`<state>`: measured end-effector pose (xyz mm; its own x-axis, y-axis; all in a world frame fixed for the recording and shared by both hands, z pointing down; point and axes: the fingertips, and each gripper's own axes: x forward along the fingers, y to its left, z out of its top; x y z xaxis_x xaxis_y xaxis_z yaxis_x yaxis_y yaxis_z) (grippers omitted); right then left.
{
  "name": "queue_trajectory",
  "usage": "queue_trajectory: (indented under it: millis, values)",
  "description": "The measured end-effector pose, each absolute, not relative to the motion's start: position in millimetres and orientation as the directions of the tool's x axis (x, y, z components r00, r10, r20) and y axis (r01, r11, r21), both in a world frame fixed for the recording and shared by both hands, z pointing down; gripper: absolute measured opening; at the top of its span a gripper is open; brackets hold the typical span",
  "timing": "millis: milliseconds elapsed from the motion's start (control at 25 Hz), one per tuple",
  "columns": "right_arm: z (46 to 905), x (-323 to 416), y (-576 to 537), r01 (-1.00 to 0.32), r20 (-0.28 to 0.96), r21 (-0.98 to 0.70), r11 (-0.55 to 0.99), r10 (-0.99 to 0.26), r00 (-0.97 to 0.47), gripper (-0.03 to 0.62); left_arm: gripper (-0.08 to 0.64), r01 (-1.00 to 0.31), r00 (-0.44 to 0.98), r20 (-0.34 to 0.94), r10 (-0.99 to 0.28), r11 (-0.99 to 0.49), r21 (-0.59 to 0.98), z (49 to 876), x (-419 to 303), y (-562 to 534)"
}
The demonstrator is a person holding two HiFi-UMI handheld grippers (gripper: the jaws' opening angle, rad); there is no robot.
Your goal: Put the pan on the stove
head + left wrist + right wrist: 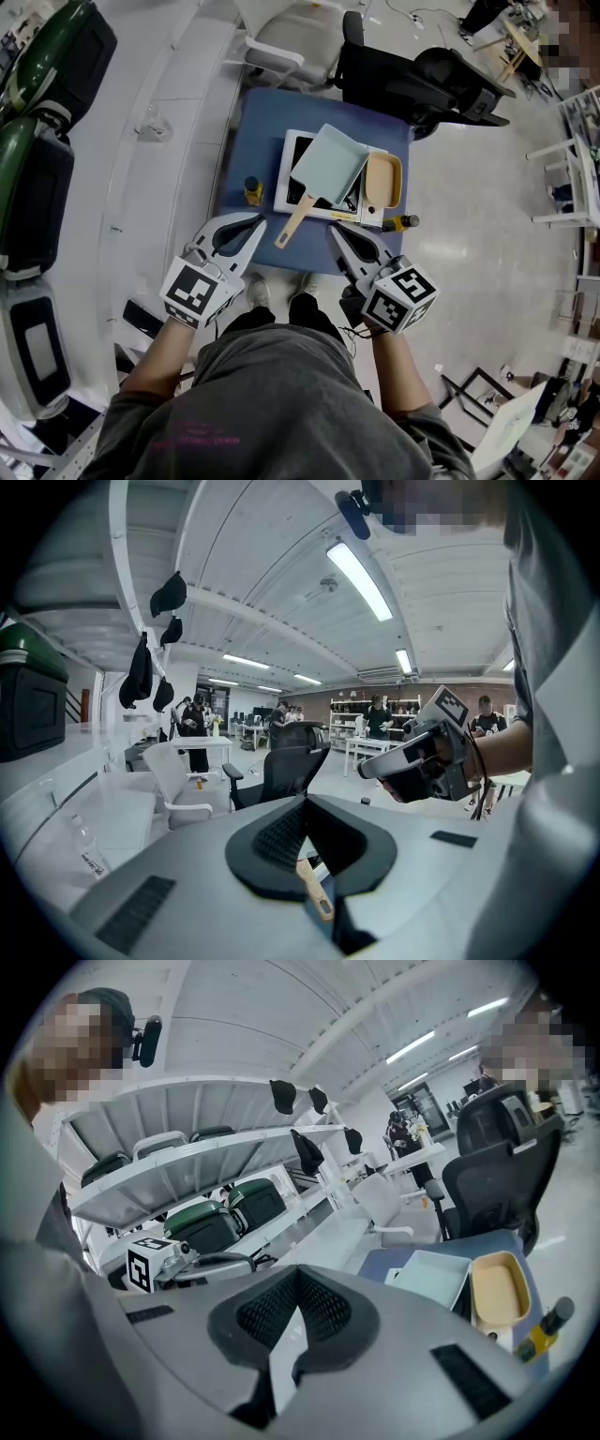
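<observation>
Already on the white stove with black glass top (298, 152): pale blue square pan (330, 164), set askew.
Light wooden handle (294, 222) reaching past the stove's near edge; left gripper (259, 222) near that edge, left of the handle, jaws pressed together on nothing; right gripper (331, 229) right of the handle, likewise closed and empty; cream rectangular dish (382, 180) at the stove's right edge; small yellow bottle (253, 191) just beside its left.
</observation>
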<state>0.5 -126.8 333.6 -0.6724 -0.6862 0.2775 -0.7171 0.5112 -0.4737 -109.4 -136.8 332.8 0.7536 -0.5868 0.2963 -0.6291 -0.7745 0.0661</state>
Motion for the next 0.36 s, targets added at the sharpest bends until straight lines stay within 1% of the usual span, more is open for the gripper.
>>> queue_trajectory:
  millis: [360]
  values:
    - [337.0, 2.6, -130.4, -0.705, 0.279, -0.466, 0.535, -0.667, -0.691, 0.002, 0.002, -0.632, 0.75, 0.303, -0.588, -0.772, 0.066, 334.3, -103.7, -141.8]
